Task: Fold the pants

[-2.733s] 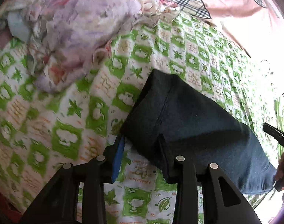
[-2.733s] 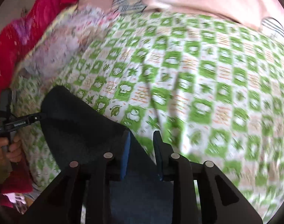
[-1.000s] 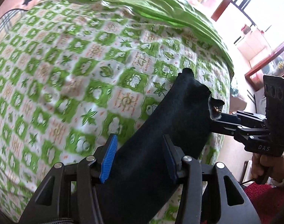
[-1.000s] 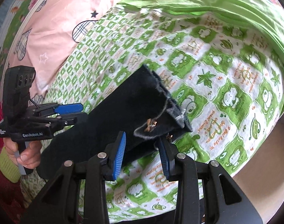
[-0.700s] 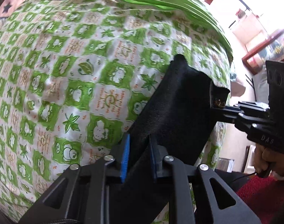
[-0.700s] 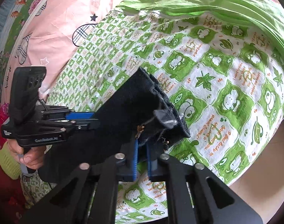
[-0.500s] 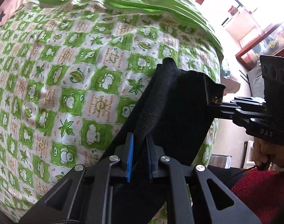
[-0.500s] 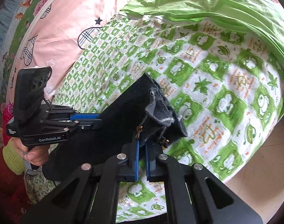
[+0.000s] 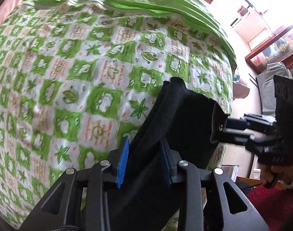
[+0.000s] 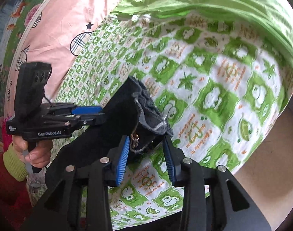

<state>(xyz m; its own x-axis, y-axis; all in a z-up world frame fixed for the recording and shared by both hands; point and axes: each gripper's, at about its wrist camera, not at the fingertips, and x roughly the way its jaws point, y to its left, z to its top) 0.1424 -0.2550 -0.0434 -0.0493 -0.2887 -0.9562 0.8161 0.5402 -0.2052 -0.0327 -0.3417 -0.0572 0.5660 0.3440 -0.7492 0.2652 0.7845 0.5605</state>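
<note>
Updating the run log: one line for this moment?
left gripper: open, pants between jaws | right gripper: open at waistband | surface: green-patterned sheet

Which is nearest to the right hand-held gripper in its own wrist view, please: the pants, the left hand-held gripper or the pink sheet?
1. Pants, between the right hand-held gripper's fingers.
2. Left hand-held gripper, left, on the pants' edge.
3. Pink sheet, far upper left.

The left matte-black plastic tool (image 10: pixel 92 113) carries ribbed blue pads (image 10: pixel 86 109), silver screws and white "GenRobot.AI" lettering. The right matte-black tool (image 9: pixel 234 128) has matching blue pads. Bare-skinned hand (image 10: pixel 34 150), ribbed yellow-green cuff (image 10: pixel 12 162), red sleeve (image 10: pixel 6 188).
</note>
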